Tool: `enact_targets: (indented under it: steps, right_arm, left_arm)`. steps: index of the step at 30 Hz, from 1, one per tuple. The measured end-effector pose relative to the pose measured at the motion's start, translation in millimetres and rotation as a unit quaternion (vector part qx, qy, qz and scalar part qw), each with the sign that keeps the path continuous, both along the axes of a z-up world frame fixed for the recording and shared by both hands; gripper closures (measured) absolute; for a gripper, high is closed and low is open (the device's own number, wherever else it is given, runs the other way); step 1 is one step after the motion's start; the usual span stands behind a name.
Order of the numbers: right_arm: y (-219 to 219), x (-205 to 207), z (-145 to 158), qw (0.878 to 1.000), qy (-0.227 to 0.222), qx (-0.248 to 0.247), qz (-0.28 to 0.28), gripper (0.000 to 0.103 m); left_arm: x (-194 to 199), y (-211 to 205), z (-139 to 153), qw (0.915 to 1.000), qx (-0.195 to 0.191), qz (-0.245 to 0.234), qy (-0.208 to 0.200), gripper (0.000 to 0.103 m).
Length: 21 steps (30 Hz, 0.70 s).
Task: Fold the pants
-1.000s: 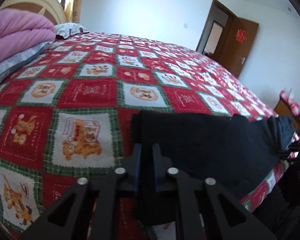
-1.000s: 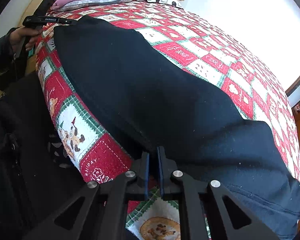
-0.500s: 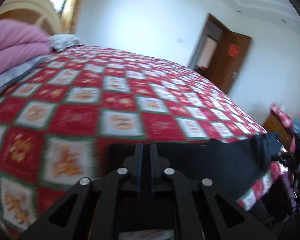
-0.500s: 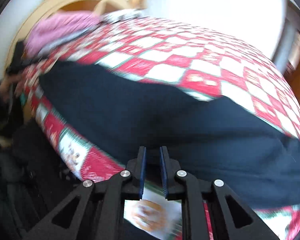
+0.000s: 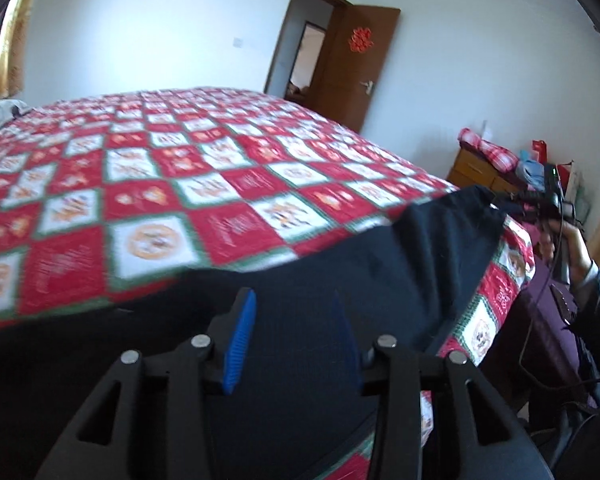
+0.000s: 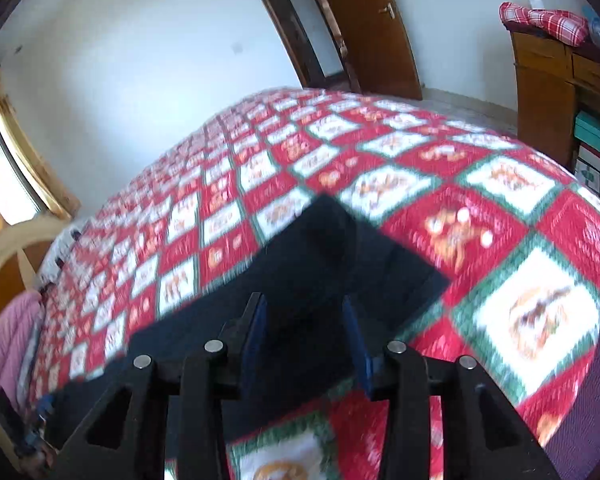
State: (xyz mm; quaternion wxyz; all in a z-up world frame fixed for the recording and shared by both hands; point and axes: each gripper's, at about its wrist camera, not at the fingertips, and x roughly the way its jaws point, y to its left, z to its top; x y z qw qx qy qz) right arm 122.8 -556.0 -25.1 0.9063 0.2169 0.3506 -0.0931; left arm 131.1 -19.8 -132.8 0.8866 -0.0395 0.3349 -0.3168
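The black pants lie along the near edge of the red, white and green patchwork quilt. My left gripper hovers over the dark cloth; its jaws are opening and its blue pads pinch nothing. In the right wrist view one squared end of the pants lies flat on the quilt. Above that end my right gripper is opening too, with no cloth between its pads. The left wrist view shows the right gripper beyond the far end of the pants, held by a hand.
A wooden dresser with a red plaid cloth stands past the foot of the bed. A brown door stands ajar in the far wall. Pink bedding is piled by the headboard. The person's dark clothing is at the bed's edge.
Both grippers were shut on the pants' near edge and have let go, their jaws now apart. Both hands swung sideways and up, the right one rolling strongly. The pants rest on the quilt.
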Motion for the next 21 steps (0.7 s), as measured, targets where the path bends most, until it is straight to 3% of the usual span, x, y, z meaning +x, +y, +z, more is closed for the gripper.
enact_targets:
  steps: [6,8,9,17,21]
  right_arm:
    - [-22,25,-7,0.999,-0.005,0.018,-0.026,0.062]
    - [-30,33,-12,0.999,-0.007,0.020,-0.030,0.084]
    - [-29,37,-13,0.999,-0.007,0.019,-0.028,0.102]
    - [-17,-8,18,0.998,-0.061,0.000,-0.014,0.103]
    - [-24,-6,12,1.000,-0.025,0.008,-0.003,0.102]
  left_arm:
    - [-1,-18,-22,0.9997,0.009,-0.004,0.024,0.060]
    - [1,-17,-29,0.9993,0.008,-0.001,0.035,0.060]
    - [1,-15,-33,0.9991,0.006,0.001,0.042,0.060]
    - [5,-12,-37,0.9989,-0.013,-0.002,0.046,0.060]
    - [5,-15,-35,0.9989,-0.007,-0.001,0.045,0.060]
